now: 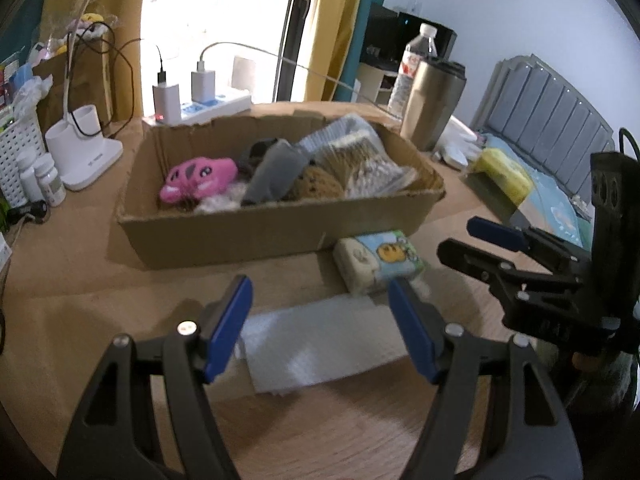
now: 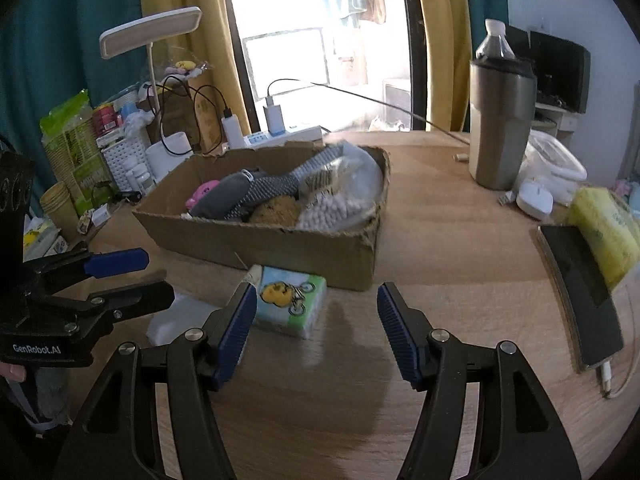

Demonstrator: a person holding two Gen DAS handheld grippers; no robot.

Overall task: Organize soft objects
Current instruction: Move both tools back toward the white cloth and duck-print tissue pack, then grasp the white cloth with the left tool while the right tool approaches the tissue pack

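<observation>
Your cardboard box (image 2: 280, 248) sits mid-tabletop, already holding plush toys and socks, so it reads as the collecting bin. Just before its near wall lie the tissue pack (image 2: 290, 300) and a white cloth (image 1: 320, 344), not yet stowed. Your left gripper (image 1: 320, 324) and right gripper (image 2: 316, 328) both hover with jaws spread, empty. The steel tumbler (image 2: 502, 124) stands clear near the far right edge.
</observation>
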